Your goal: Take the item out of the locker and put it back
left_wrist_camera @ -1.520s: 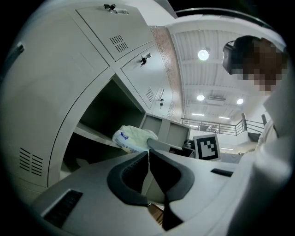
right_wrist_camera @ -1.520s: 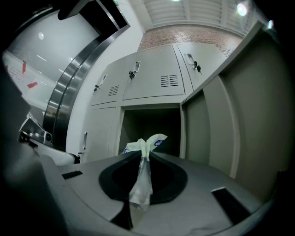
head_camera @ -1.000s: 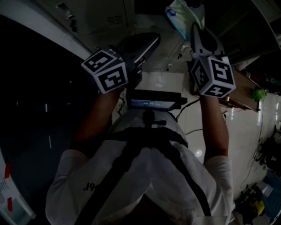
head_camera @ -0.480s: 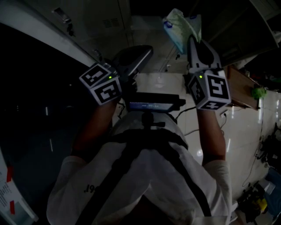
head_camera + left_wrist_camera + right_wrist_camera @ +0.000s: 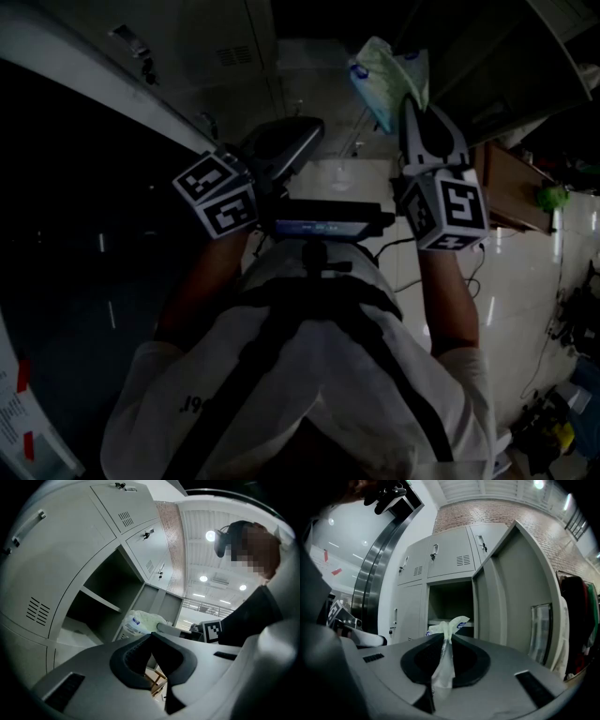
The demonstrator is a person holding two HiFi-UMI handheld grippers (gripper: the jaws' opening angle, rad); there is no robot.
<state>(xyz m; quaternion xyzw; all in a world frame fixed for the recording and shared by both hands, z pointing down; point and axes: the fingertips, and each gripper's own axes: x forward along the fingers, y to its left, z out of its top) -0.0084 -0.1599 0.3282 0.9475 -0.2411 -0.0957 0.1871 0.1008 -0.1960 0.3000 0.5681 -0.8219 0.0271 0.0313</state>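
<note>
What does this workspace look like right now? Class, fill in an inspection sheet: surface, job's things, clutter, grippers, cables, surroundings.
Surface: glossy pale floor.
Job's things: plastic packet held in front of the open locker compartment; door swung wide.
Clutter: wooden bench bearing a green object; gear on the floor.
Grippers: right gripper shut on the packet; left gripper shut, nothing between its jaws.
Cables: dark cable beside the chest device.
Surroundings: closed lockers, brick wall, hanging clothes.
</note>
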